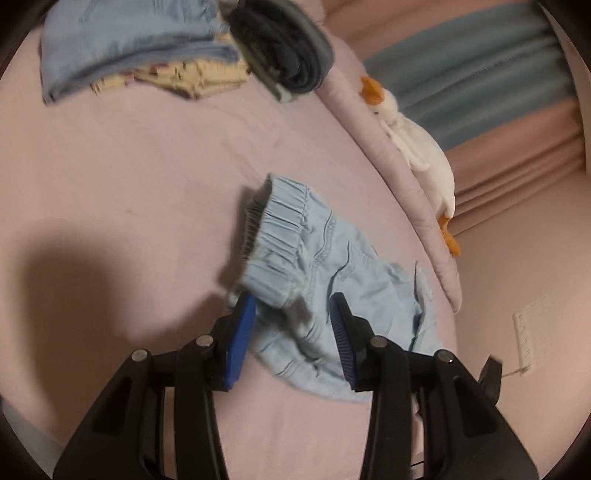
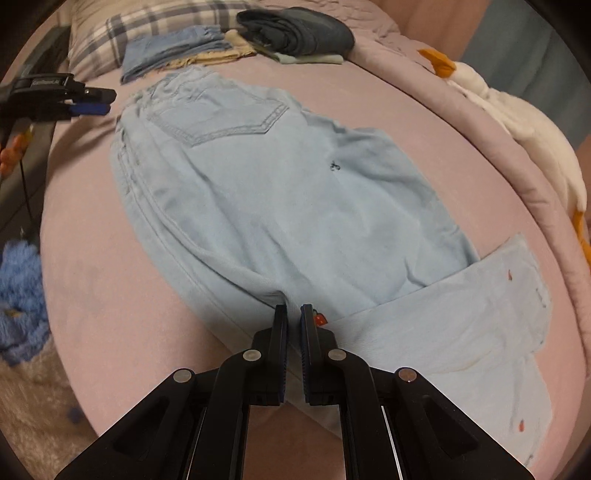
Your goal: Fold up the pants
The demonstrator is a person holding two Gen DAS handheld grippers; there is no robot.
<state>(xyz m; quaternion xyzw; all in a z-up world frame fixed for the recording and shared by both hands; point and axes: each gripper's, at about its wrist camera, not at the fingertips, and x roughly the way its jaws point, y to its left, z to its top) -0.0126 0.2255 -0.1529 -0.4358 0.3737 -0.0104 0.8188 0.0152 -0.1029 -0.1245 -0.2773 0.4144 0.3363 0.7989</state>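
Light blue pants lie on the pink bed, back pocket up, waistband at the far end, legs folded over near me. My right gripper is shut on a fold of the pants at their near edge. In the left wrist view the pants' elastic waistband lies just ahead of my left gripper, which is open above the cloth and holds nothing. The left gripper also shows in the right wrist view, hovering beside the waistband at the far left.
Folded clothes lie at the far end of the bed: a blue pile, a beige piece, a dark pile. A white goose toy lies along the right edge. A plaid pillow is behind. A blue rug lies on the floor at left.
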